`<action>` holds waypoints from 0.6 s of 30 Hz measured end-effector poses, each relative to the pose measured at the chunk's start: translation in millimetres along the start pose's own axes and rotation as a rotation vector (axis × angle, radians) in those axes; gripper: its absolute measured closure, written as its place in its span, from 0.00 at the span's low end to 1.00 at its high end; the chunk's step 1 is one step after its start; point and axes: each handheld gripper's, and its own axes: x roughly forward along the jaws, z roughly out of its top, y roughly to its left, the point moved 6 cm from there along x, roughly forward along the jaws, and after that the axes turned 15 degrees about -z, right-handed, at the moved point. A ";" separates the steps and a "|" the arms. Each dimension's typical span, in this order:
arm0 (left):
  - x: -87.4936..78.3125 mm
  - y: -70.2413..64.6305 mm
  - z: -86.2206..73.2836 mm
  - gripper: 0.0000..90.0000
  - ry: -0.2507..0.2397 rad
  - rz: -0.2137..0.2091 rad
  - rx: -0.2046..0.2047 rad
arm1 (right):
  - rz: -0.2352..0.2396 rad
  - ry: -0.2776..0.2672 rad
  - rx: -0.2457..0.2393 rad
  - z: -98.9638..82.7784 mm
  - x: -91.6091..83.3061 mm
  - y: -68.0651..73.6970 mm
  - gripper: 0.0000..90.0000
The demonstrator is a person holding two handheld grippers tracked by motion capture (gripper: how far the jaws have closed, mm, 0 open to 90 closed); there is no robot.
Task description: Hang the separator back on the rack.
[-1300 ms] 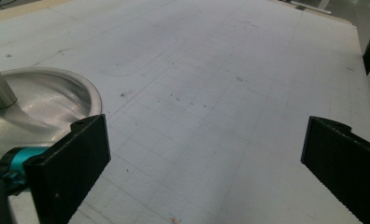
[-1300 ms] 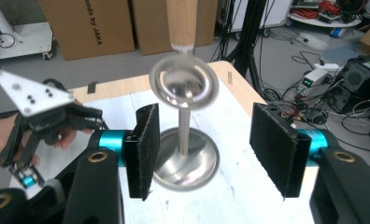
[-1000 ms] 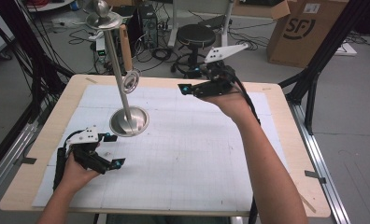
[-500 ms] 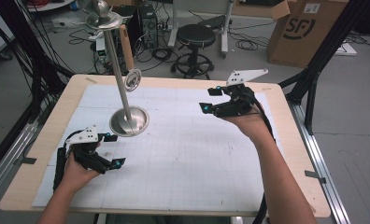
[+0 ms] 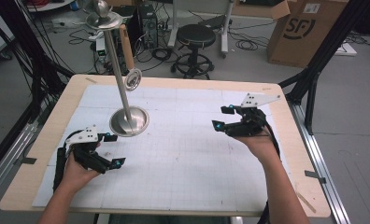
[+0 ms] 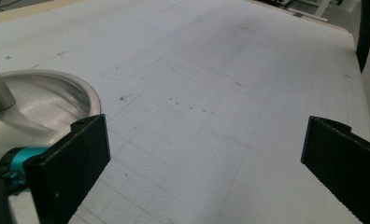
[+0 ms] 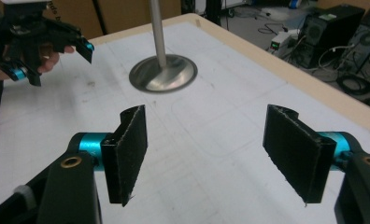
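Both grippers gape empty: left gripper (image 5: 112,150) near-left, right gripper (image 5: 224,117) at right. Between them, toward the far left, stands the metal stand (image 5: 129,120). It looks rigid, smooth, probably bottom-heavy; grasp its slim pole (image 5: 117,70) low.

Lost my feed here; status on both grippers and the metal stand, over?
Left gripper jaws open, empty, beside the metal stand. Right gripper jaws open, empty, over the mat, aimed at the stand. Stand upright, untouched. Nothing between.

Bright even overhead light, soft faint shadows, mild glare on round polished steel stand base (image 7: 163,73), near black jaws slightly blurred
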 end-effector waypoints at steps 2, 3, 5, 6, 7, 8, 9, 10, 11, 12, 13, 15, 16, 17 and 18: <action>0.1 0.5 -0.1 0.02 0.000 0.000 0.001 | -0.010 0.008 0.005 -8.7 -0.4 -1.4 0.33; 0.2 1.1 -0.3 0.02 -0.001 0.002 -0.001 | -0.013 0.013 0.006 -12.5 -0.8 -1.8 0.33; 0.1 2.2 -1.0 0.02 0.003 0.005 -0.004 | -0.013 0.020 0.017 -20.1 -2.0 -1.9 0.32; 0.1 2.6 -1.2 0.02 0.001 0.005 -0.007 | -0.016 0.022 0.016 -22.3 -1.9 -2.4 0.32; 0.0 2.7 -1.4 0.02 0.001 0.004 -0.008 | -0.023 0.026 0.015 -26.2 -2.5 -2.7 0.32; 0.0 2.8 -1.5 0.02 0.001 0.004 -0.008 | -0.024 0.028 0.018 -28.6 -2.8 -2.9 0.31; 0.4 2.6 -1.5 0.02 -0.002 0.004 -0.010 | -0.022 0.029 0.024 -31.7 -3.2 -3.0 0.31; 0.5 2.7 -1.7 0.02 0.002 0.003 -0.008 | -0.025 0.030 0.028 -34.9 -3.2 -3.3 0.31; 0.7 2.7 -1.9 0.02 0.004 0.001 -0.006 | -0.027 0.038 0.029 -38.6 -3.4 -3.5 0.31; 0.8 2.7 -1.8 0.02 0.004 0.002 -0.006 | -0.029 0.052 0.032 -43.3 -3.5 -3.3 0.30; 0.7 2.8 -1.7 0.02 0.004 -0.001 -0.004 | -0.031 0.054 0.032 -45.9 -3.7 -2.7 0.30; 0.6 3.1 -1.8 0.02 0.001 0.002 -0.010 | -0.038 0.056 0.033 -52.9 -4.4 -1.2 0.30; 0.5 3.4 -2.0 0.02 0.002 0.001 -0.010 | -0.040 0.053 0.037 -56.3 -4.7 -1.1 0.30; 0.4 3.4 -2.2 0.02 0.004 0.001 -0.010 | -0.041 0.051 0.047 -60.5 -4.7 -1.1 0.30; 0.5 3.3 -2.1 0.02 0.004 0.000 -0.010 | -0.049 0.052 0.048 -63.9 -4.0 -1.2 0.29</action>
